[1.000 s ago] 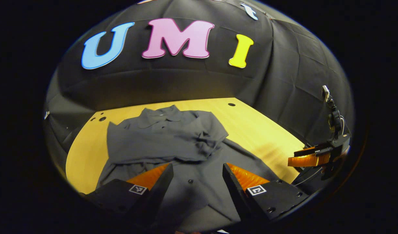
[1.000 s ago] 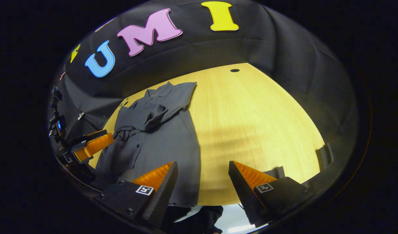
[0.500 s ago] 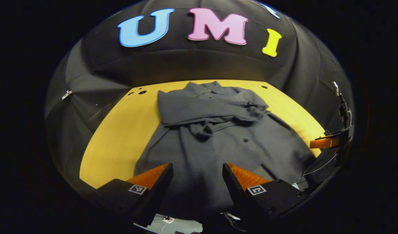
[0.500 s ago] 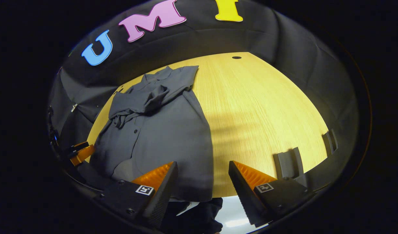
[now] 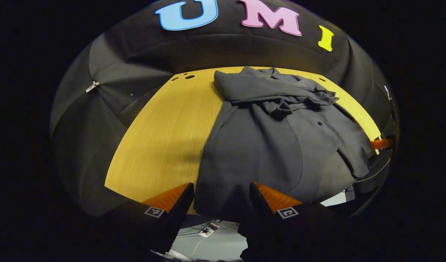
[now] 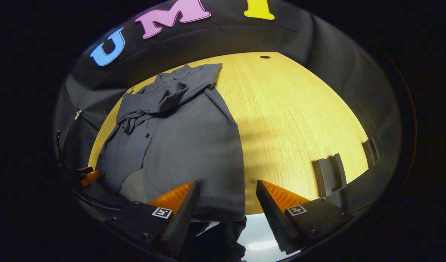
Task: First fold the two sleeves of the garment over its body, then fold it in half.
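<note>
A dark grey button shirt (image 5: 266,145) lies flat on the yellow wooden table (image 5: 164,131), collar at the far side. Both sleeves (image 5: 277,96) are bunched across its chest. My left gripper (image 5: 222,198) is open at the near table edge, with the hem's left corner lying between its fingers, which stand apart from it. In the right gripper view the shirt (image 6: 186,145) stretches away to the left. My right gripper (image 6: 226,198) is open over the hem's right corner. The other gripper (image 6: 86,174) shows at the far left edge, and the right one (image 5: 381,143) at the left gripper view's far right.
Bare table (image 6: 292,120) spreads to the right of the shirt. Two grey brackets (image 6: 328,178) (image 6: 370,154) stand at its near right edge. Small holes (image 5: 189,76) (image 6: 265,57) mark the far corners. The black cloth wall closes the back and sides.
Both grippers have drawn back from over the shirt to the near table edge, and the hem now sits between each pair of fingers. The shirt has not moved.
</note>
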Available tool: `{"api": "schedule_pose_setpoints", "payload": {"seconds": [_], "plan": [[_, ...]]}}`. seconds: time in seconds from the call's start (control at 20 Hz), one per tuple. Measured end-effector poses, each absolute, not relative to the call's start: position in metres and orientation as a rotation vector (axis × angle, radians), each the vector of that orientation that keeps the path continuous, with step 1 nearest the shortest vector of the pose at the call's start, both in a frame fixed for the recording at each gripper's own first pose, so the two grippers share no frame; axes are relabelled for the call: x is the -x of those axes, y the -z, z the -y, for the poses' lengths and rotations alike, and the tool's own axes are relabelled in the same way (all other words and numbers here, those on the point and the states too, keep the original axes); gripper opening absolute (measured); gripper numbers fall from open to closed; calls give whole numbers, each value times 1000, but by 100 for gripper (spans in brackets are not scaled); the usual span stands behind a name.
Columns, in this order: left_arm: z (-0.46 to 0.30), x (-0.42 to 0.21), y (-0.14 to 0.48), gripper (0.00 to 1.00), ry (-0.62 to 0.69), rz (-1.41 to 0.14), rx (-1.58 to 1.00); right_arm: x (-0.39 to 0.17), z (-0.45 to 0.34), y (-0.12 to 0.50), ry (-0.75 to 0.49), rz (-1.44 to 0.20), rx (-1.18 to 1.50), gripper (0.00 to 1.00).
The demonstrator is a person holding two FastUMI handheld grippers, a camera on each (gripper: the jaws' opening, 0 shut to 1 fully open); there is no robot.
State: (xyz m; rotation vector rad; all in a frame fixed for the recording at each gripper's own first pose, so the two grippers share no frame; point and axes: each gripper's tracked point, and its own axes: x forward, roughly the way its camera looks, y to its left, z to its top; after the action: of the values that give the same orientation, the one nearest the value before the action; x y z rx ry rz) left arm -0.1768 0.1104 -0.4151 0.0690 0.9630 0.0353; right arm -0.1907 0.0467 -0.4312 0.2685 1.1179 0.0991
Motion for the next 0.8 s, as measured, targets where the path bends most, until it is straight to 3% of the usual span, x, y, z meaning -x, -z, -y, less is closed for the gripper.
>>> {"api": "schedule_pose_setpoints", "payload": {"seconds": [0.45,0.6,0.65,0.7,0.8], "plan": [[-113,186,435,97,16,-1054,-87,195,-59,444,-101,-1130,-214,97],[-110,185,434,97,-7,-1066,6,199,-53,448,-113,-1155,-82,91],[-103,182,437,93,39,-1071,-5,195,-63,449,-161,-1145,-89,86],[-89,178,434,71,124,-1061,-31,194,-78,449,-212,-1146,-114,61],[-85,170,437,28,153,-1071,-88,190,-83,450,-218,-1161,-139,11]]}}
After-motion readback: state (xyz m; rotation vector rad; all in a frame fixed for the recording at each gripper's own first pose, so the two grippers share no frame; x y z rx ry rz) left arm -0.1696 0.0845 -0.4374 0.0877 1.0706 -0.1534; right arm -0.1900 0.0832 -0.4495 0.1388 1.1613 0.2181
